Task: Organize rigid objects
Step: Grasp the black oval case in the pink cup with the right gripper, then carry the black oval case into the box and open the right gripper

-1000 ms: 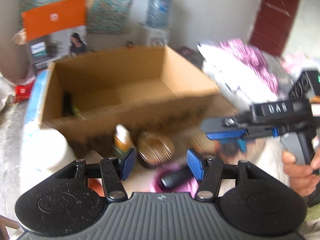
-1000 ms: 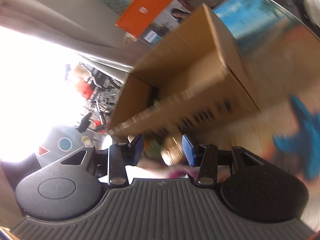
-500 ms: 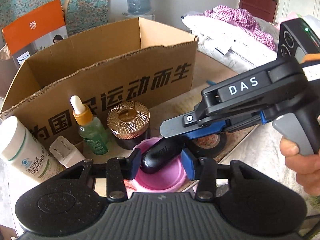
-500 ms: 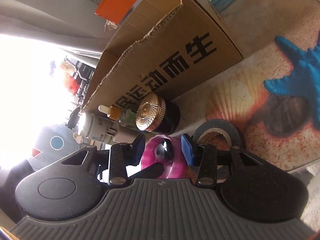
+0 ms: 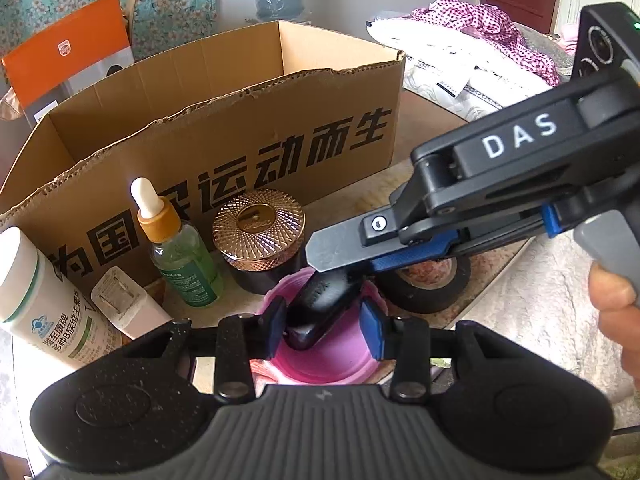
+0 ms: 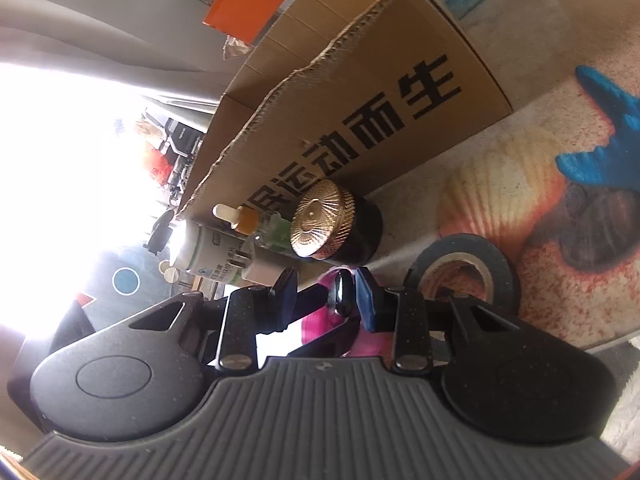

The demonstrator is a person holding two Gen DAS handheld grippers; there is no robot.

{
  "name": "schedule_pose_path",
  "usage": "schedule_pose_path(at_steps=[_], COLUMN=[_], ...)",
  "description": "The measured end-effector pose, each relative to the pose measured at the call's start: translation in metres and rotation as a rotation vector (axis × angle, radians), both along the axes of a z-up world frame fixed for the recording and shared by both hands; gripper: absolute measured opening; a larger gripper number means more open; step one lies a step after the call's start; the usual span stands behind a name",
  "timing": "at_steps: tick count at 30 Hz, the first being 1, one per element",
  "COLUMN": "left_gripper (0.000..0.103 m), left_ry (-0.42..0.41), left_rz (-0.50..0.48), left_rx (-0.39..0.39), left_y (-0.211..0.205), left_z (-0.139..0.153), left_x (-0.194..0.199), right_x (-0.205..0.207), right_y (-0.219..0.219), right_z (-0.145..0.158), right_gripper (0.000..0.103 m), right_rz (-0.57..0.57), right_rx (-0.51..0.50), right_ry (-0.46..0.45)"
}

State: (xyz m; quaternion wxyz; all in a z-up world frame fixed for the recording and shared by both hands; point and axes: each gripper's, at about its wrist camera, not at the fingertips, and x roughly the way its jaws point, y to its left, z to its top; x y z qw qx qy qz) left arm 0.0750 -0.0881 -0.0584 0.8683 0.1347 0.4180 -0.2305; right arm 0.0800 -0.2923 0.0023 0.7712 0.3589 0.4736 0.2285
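Black oval object [image 5: 320,308] in pink bowl [image 5: 328,364] — both grippers' jaws closing round it, seemingly not yet clamped.

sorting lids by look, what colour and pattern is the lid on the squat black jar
Gold lid with fine ridges radiating from its centre; clearest in the left wrist view.

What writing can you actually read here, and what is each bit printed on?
"DAS": on the right gripper body.
"运动而生", after partly hidden characters: on the cardboard box.
Chinese label on the white bottle: too small to read surely.
Logo on the orange box: too small.
Green dropper bottle label: unreadable.
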Motion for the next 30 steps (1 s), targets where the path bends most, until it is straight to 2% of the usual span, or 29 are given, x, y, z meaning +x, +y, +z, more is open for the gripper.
schedule_pose_path(at_steps=[3,6,8,10,14,20,25,30], left_gripper=[0.039,0.03,0.027,0.02,0.018,0.018,0.018,0.018], left_ry=[-0.009,-0.028,-0.036,-0.037,-0.049,-0.086,-0.142,-0.251], left_rz=[0.005,0.014,0.017,0.016,0.015,0.005,-0.015,-0.012], left_rx=[0.002,0.017,0.019,0.014,0.019,0.02,0.028,0.021], left_y=[-0.001,0.0,0.0,0.001,-0.001,-0.002,-0.004,0.0], left_z=[-0.001,-0.002,-0.002,-0.001,-0.002,0.005,0.028,0.068], left_x=[0.0,-0.002,-0.003,-0.002,-0.003,-0.01,-0.024,-0.033], right_x=[0.0,0.001,0.003,0.004,0.006,0.001,-0.01,-0.015], right_y=[0.004,0.01,0.014,0.016,0.022,0.022,0.022,0.023], right_z=[0.001,0.0,-0.001,-0.003,-0.01,-0.005,0.018,0.063], right_gripper=[0.031,0.03,0.028,0.024,0.02,0.019,0.019,0.019], right_rz=[0.008,0.009,0.008,0.006,-0.004,-0.016,-0.017,-0.003], right_rx=[-0.008,-0.036,-0.039,-0.047,-0.066,-0.058,-0.067,-0.068], right_ry=[-0.008,-0.014,-0.015,-0.013,-0.009,-0.03,-0.083,-0.197])
